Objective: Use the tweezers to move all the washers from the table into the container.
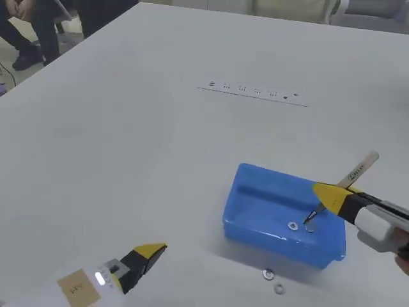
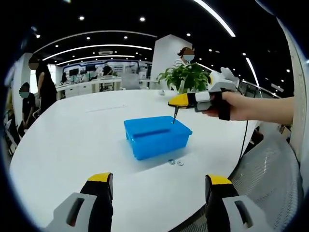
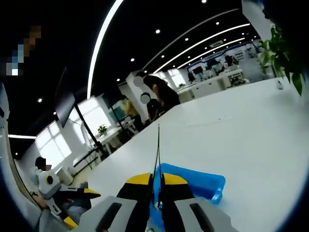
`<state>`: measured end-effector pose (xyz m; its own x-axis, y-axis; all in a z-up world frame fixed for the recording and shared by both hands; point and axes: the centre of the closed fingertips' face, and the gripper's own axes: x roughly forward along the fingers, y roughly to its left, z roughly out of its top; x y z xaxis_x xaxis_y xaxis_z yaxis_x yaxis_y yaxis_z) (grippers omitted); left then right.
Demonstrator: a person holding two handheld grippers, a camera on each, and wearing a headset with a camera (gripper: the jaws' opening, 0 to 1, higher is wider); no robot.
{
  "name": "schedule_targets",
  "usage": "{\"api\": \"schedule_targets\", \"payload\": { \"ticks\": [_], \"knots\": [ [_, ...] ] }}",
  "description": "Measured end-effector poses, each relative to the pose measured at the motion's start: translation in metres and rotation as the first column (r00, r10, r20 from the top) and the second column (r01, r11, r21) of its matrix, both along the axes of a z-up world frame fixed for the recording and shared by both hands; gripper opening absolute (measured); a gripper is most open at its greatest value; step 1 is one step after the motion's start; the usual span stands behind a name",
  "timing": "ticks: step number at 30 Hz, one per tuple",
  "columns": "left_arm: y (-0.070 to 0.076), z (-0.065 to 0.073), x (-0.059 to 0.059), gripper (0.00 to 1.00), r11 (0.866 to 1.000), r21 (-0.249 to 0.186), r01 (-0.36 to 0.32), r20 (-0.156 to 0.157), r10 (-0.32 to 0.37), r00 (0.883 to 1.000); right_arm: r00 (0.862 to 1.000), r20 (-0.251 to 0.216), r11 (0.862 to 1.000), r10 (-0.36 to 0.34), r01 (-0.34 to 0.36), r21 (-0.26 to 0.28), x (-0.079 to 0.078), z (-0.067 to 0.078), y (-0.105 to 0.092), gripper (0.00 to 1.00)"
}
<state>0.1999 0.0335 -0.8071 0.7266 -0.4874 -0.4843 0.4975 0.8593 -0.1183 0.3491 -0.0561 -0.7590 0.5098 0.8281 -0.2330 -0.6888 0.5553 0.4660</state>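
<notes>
Blue rectangular plastic container [image 1: 281, 246] holds flat metal washers [image 1: 293, 226] beneath slim tweezers [image 1: 361, 167].

The container [image 1: 255, 195] holds two washers [image 1: 293, 226]; two washers [image 1: 268, 274] lie before it on the table [image 1: 128, 160].

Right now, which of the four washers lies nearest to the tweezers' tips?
The right-hand washer inside the blue container, just under the tweezers. Its neighbour lies left; two others lie on the table outside.

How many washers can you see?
4. One washer and another lie in the blue container; two more lie on the table just outside it. The wall may hide others.
</notes>
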Motion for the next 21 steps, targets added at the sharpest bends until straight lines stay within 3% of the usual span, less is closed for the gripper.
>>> {"api": "schedule_targets", "payload": {
  "ticks": [3,9,17,21],
  "knots": [
    [0.001,-0.004,-0.002,0.78,1.000,0.009,-0.005,-0.019,0.005,1.000,1.000,-0.003,1.000,0.011,-0.011,-0.004,0.007,-0.002,0.007,0.04],
    [0.002,-0.001,-0.002,0.79,1.000,-0.002,-0.012,-0.004,0.012,1.000,1.000,0.000,0.999,0.025,-0.025,-0.024,0.012,-0.007,0.018,0.03],
    [0.002,0.001,-0.003,0.78,1.000,-0.005,-0.014,0.001,0.014,1.000,0.999,0.012,0.991,0.052,-0.050,-0.127,0.013,-0.034,0.025,0.04],
    [0.002,0.002,-0.002,0.78,1.000,-0.008,-0.018,0.007,0.018,1.000,0.998,0.006,0.988,0.058,-0.056,-0.147,0.015,-0.044,0.027,0.04]
  ]
}}
